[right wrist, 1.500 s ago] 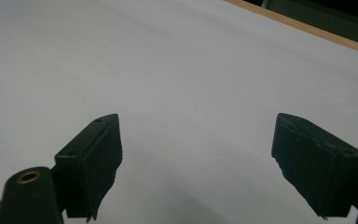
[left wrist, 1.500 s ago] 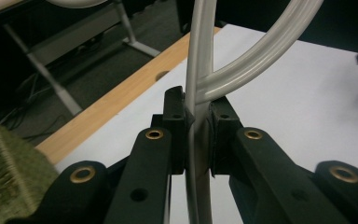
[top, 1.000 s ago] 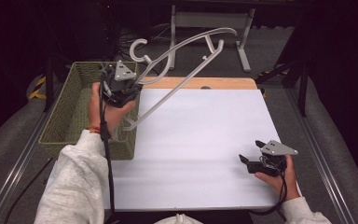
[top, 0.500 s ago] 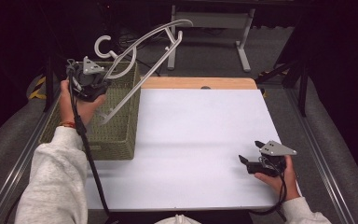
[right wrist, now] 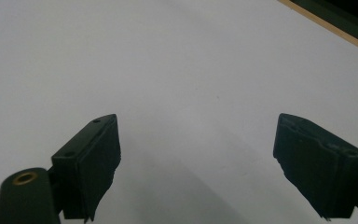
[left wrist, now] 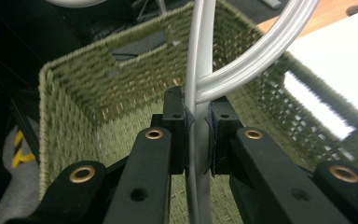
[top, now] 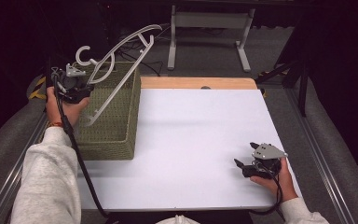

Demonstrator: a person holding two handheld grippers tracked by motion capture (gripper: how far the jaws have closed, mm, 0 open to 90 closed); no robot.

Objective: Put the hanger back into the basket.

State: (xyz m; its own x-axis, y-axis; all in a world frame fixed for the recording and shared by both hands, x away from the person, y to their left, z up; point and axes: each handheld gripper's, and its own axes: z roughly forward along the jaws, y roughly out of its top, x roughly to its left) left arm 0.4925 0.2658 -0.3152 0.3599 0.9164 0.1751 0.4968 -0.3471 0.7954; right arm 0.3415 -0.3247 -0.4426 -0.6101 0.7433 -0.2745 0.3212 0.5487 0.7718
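I see the big white desk (top: pixel 200 140) with a green woven basket (top: pixel 116 130) on its left side. My left tongs (top: pixel 81 86) are clamped on a pale grey plastic coat hanger (top: pixel 121 51), held up over the basket. My right tongs (top: pixel 244 168) rest spread apart on the desk.

Your left claw (left wrist: pixel 197 135): matt black plastic, brass-coloured rivets. Hanger (top: pixel 121 51): smooth, glossy pale-grey plastic. Basket (top: pixel 116 116): rough woven green fibre. Tabletop (top: pixel 200 135): smooth matt white, wooden edge.
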